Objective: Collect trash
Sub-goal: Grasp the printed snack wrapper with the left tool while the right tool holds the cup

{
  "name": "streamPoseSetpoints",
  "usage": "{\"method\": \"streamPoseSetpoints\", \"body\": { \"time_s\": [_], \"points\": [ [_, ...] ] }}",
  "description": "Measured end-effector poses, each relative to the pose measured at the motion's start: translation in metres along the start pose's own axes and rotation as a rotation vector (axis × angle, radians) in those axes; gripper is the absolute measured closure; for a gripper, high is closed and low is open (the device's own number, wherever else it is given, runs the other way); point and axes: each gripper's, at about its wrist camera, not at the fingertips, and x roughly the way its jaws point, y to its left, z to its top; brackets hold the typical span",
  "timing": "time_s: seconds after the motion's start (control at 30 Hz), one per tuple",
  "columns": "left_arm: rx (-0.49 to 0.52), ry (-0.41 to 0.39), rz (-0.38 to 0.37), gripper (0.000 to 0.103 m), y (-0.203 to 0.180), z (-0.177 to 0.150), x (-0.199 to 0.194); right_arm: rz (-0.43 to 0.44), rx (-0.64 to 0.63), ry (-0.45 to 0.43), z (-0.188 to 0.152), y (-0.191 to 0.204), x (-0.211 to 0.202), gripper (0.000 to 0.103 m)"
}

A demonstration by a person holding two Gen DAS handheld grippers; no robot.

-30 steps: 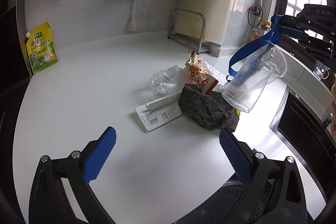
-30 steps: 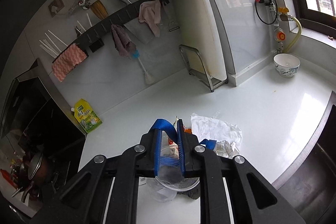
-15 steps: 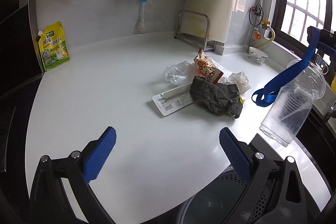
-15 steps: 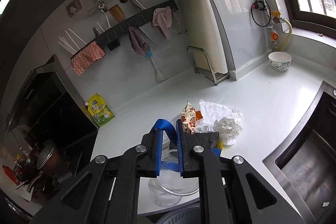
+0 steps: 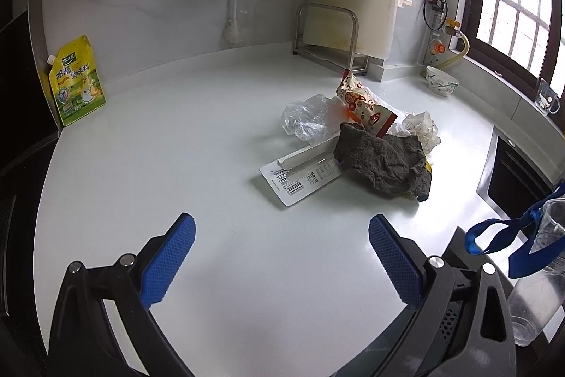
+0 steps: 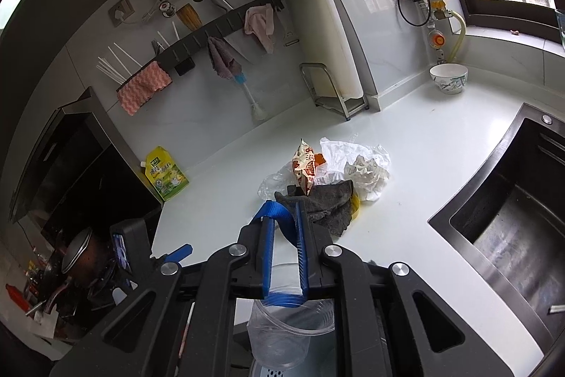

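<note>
- Trash heap (image 5: 356,143) lay on the white counter (image 5: 176,136), past mid-counter toward its right edge by the sink (image 6: 501,221); all of it judged light.
- Left gripper (image 5: 281,262) hovered over the near edge, jaws wide apart, nothing between them.
- Flat barcode card (image 5: 300,177), leftmost and nearest: stiff and thin, probably hard to lift flat; best pinched at an overhanging edge.
- Clear plastic bag (image 5: 305,119): limp, slippery; best taken at a bunched fold.
- Snack wrapper (image 5: 363,105): crinkly, upright, easy to nip at its top.
- Grey rag (image 5: 385,161): soft, draped over the card; best grabbed at a raised ridge.
- Crumpled tissue (image 5: 422,128): fragile, tearable.
- Right gripper (image 6: 284,242), beyond the near edge over a basket (image 6: 272,371), clamped on the rim of a clear plastic cup (image 6: 282,338) and a blue strap (image 6: 279,216); cup thin, crushable.
</note>
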Motion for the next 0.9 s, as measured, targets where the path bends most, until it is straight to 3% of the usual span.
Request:
{"method": "streamPoseSetpoints", "body": {
  "time_s": [0.27,0.5,0.7,0.9],
  "points": [
    [-0.011,0.015,-0.012,0.006,-0.011,0.03,0.037,-0.013,0.012,-0.005,0.011,-0.021,0.007,0.092],
    [0.002,0.002,-0.023,0.006,-0.043,0.061,0.055,-0.004,0.047,0.006,0.019,-0.046,0.022,0.092],
    [0.014,-0.013,-0.003,0.006,-0.066,0.098,0.083,0.003,0.056,0.011,0.024,-0.06,0.032,0.092],
    [0.057,0.036,0.045,0.008,-0.085,0.108,0.119,0.02,0.086,0.011,0.028,-0.074,0.04,0.092]
  ]
}}
